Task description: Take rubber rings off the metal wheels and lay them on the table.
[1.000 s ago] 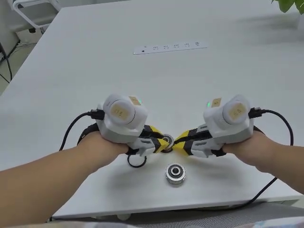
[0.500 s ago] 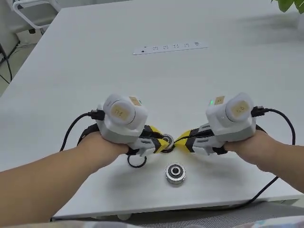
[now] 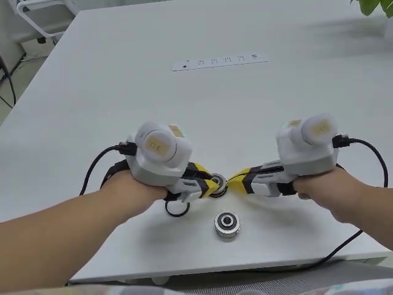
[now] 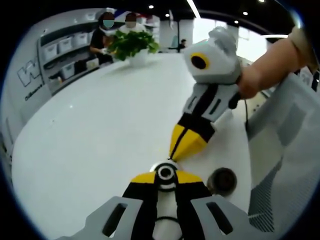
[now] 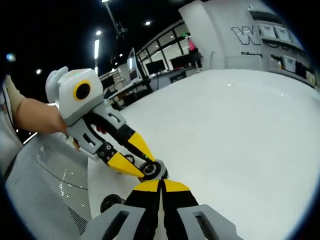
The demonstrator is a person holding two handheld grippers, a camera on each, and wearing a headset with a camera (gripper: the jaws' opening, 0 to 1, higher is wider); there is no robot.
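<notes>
Mid-peel: my left claw (image 3: pixel 207 184) clamps a metal wheel (image 3: pixel 217 185) near the counter (image 3: pixel 123 92) front edge. My right claw (image 3: pixel 236 182) is pinched shut at its 3 o'clock rim, and I can't tell if it's got rubber. Next needs a clean outward pull. Head view gives a loose ring (image 3: pixel 177 210) at 8 o'clock and a spare wheel (image 3: pixel 227 224) at 6; right gripper view gives the tip contact.

I see my worktop (image 3: pixel 123 92) as smooth, matt white. The loose metal wheel (image 3: pixel 227 224) looks bright and polished; the rubber ring (image 3: pixel 177 216) near it is dull black. The left hand-held gripper (image 3: pixel 212 184) and right hand-held gripper (image 3: pixel 233 182) wear matt pale plastic shells.
</notes>
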